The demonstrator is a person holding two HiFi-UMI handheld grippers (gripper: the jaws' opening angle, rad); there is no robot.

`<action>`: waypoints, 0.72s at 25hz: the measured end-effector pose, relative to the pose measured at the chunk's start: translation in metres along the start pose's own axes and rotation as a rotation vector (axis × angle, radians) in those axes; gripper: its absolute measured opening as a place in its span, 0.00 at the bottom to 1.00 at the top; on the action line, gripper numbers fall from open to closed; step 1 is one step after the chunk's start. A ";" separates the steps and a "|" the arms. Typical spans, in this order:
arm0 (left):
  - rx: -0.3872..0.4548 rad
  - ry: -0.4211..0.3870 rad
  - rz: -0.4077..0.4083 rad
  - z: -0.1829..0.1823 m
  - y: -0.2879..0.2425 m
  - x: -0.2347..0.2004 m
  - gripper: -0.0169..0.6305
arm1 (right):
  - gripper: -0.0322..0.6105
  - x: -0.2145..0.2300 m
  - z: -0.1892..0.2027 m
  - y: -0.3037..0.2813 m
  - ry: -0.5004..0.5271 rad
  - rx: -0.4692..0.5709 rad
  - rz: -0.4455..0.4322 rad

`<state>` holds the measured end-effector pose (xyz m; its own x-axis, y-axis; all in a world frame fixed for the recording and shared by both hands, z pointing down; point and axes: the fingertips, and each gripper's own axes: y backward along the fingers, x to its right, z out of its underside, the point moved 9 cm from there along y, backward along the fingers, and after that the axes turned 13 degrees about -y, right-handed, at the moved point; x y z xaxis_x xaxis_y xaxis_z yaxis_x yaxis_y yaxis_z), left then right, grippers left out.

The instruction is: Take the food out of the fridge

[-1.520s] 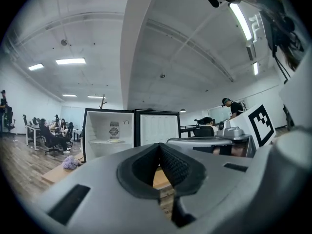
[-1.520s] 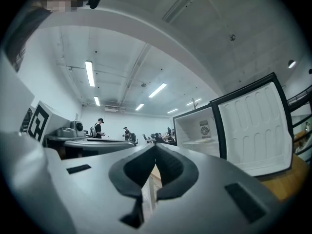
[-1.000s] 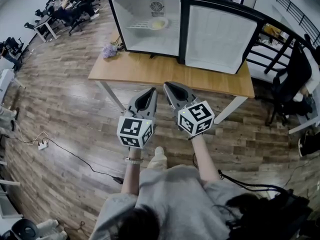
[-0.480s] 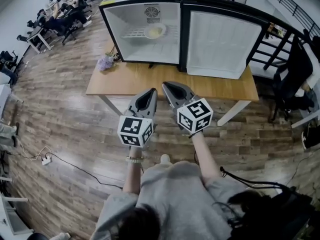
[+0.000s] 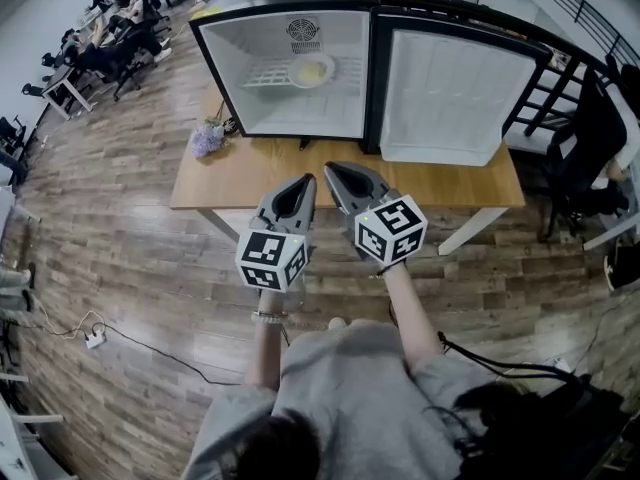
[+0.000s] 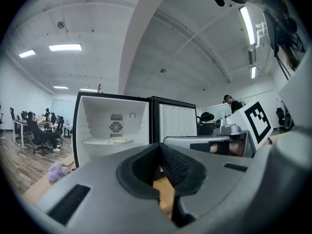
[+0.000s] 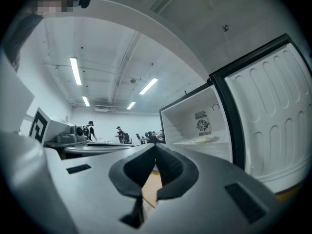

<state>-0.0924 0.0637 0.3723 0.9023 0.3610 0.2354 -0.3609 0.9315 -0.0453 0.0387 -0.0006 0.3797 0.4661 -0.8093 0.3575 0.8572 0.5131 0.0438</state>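
A small fridge [image 5: 285, 73] stands open on a wooden table [image 5: 210, 183], its door [image 5: 440, 93] swung out to the right. Inside, a plate of yellow food [image 5: 311, 70] rests on the wire shelf. The plate [image 6: 118, 141] also shows in the left gripper view, and the same plate [image 7: 202, 139] in the right gripper view. My left gripper [image 5: 306, 180] and right gripper [image 5: 329, 168] are held side by side over the table's near edge, pointing level at the fridge. Both are shut with nothing between their pads, and well short of the plate.
A bunch of purple flowers [image 5: 208, 138] lies on the table's left end beside the fridge. A person in black sits on a chair [image 5: 590, 148] at the right. People sit at desks [image 5: 100, 48] at the far left. A cable and power strip [image 5: 95, 339] lie on the floor.
The fridge and table have come nearer and sit lower in the head view. Both grippers have advanced together toward the table, still shut and side by side.
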 end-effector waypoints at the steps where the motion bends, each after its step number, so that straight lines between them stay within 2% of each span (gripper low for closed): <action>1: 0.003 -0.003 0.002 0.000 -0.002 -0.004 0.04 | 0.06 0.001 -0.001 -0.004 0.000 0.001 0.003; 18: -0.006 0.035 -0.016 0.017 -0.067 -0.059 0.04 | 0.06 0.058 -0.011 -0.074 -0.043 -0.030 0.025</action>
<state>-0.1260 -0.0205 0.3782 0.9156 0.3478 0.2020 -0.3455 0.9372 -0.0474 0.0048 -0.0887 0.3869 0.4783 -0.7827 0.3983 0.8517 0.5239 0.0067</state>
